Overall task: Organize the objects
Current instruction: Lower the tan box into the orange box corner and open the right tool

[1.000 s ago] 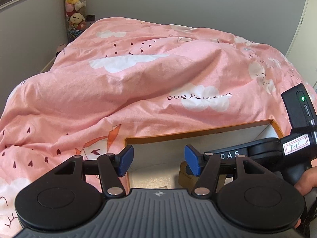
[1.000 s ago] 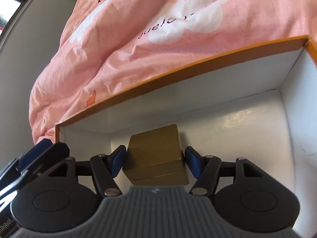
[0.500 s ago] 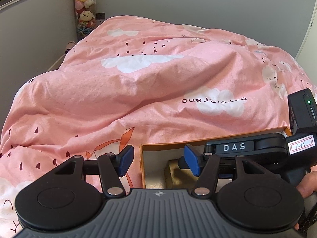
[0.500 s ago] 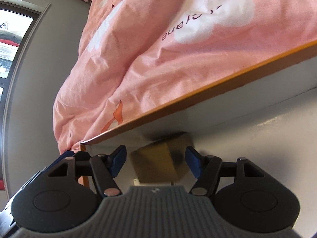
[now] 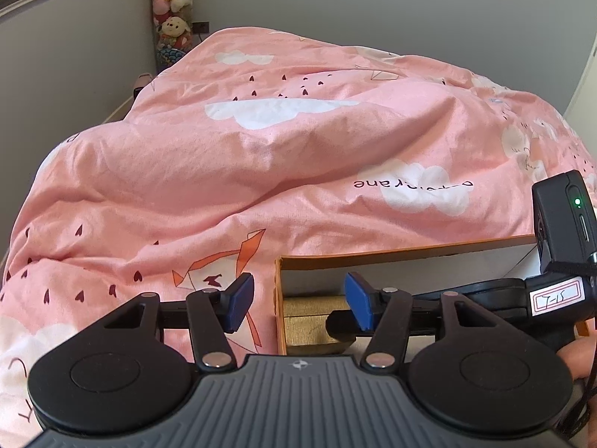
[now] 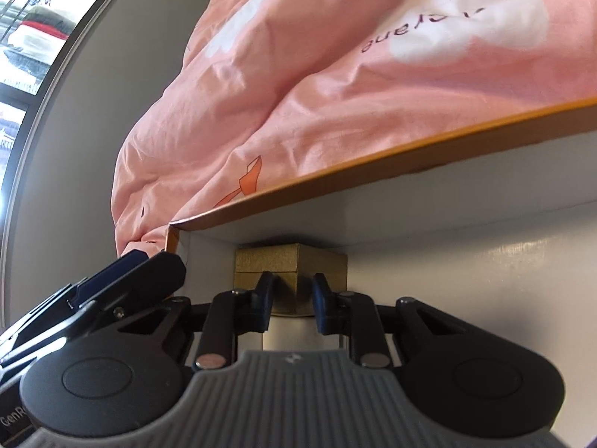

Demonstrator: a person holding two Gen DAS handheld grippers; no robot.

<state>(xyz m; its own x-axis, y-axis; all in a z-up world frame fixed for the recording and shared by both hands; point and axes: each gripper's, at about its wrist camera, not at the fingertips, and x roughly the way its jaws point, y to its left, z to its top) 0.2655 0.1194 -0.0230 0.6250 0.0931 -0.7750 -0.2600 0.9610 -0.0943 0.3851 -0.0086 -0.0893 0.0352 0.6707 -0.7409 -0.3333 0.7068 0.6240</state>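
A small gold box (image 6: 291,263) sits in the near left corner of a shallow white box with an orange rim (image 6: 373,175), which lies on the bed. My right gripper (image 6: 293,293) hovers just in front of the gold box. Its jaws are closing, a narrow gap still shows between them, and the pads press on nothing. In the left wrist view the gold box (image 5: 309,317) shows behind the orange left wall (image 5: 278,298). My left gripper (image 5: 298,304) hangs above that wall, empty. Its jaws are wide and closing a little.
A rumpled pink duvet (image 5: 261,149) with white clouds covers the bed beyond the box. Plush toys (image 5: 169,7) are stacked in the far corner beside a grey wall. A window (image 6: 30,56) is at the left. A hand (image 5: 574,358) holds the right gripper's handle.
The right gripper's jaws went from wide around the gold box to narrow in front of it, leaving it in the corner. The left wrist view shifted slightly, so the box corner appears further right.
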